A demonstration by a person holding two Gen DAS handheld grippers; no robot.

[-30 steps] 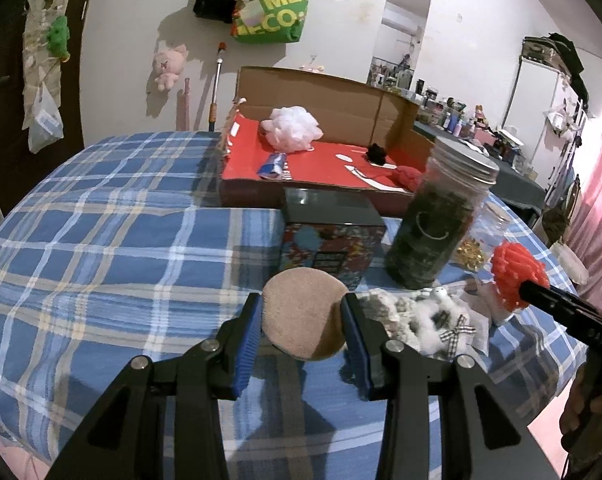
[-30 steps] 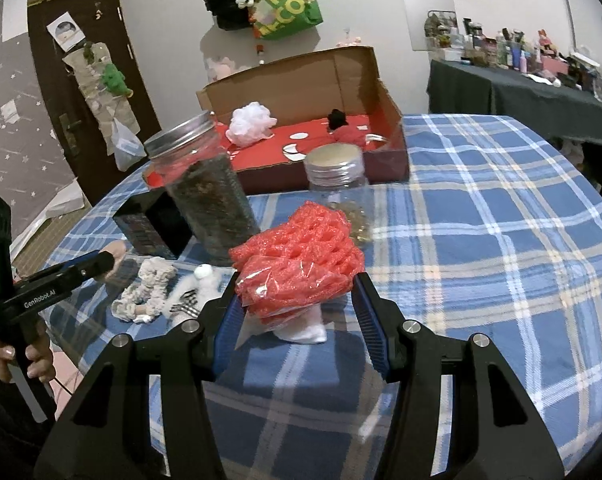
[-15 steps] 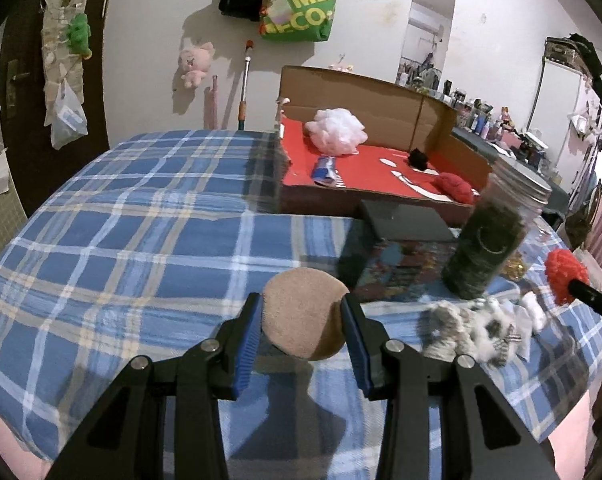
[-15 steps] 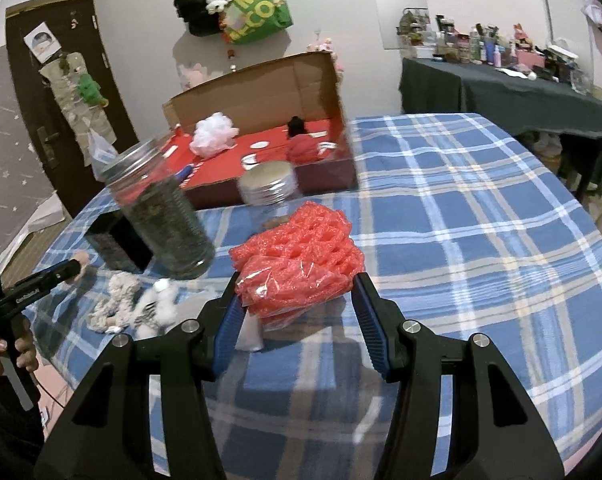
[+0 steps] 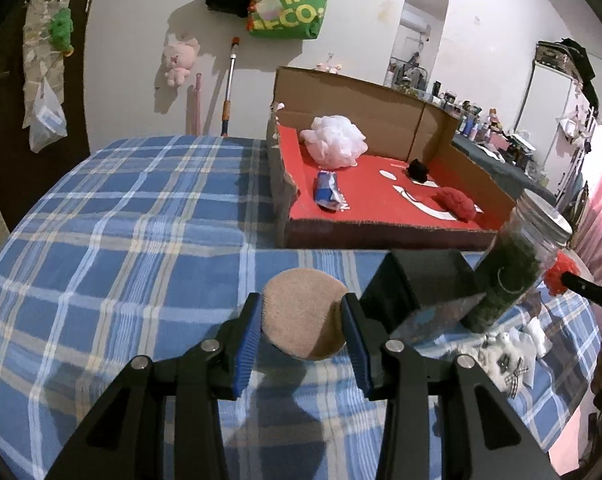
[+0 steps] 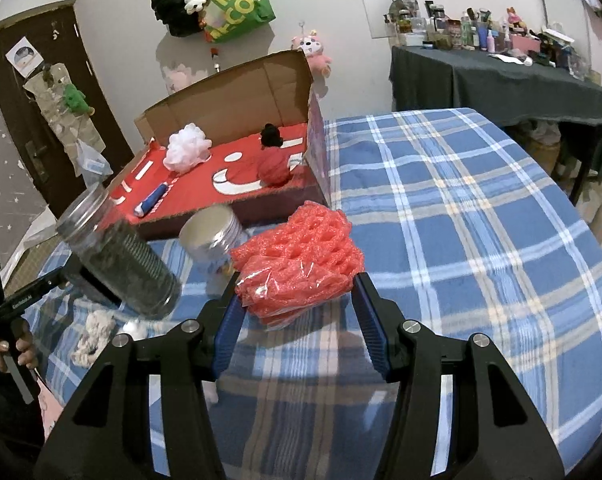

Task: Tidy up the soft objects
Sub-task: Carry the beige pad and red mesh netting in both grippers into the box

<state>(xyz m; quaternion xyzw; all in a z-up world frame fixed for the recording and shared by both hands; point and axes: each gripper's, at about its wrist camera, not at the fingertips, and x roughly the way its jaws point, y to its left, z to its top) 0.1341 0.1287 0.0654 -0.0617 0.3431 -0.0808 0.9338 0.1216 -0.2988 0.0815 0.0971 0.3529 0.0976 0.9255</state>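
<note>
Gripping a tan round pad point(image 5: 305, 322) in my left claw point(image 5: 303, 334), I see the cardboard box point(image 5: 381, 232) at upper right. My right claw point(image 6: 297, 304) clamps red foam netting point(image 6: 297, 264); its box lies upper left, nearer

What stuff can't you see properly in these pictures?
- Left wrist view: the black box's front, hidden behind the tan pad and left gripper.
- Right wrist view: the small jar, partly behind the red foam net held in the right gripper.
- Both views: bottles on the far table, too small to identify.
</note>
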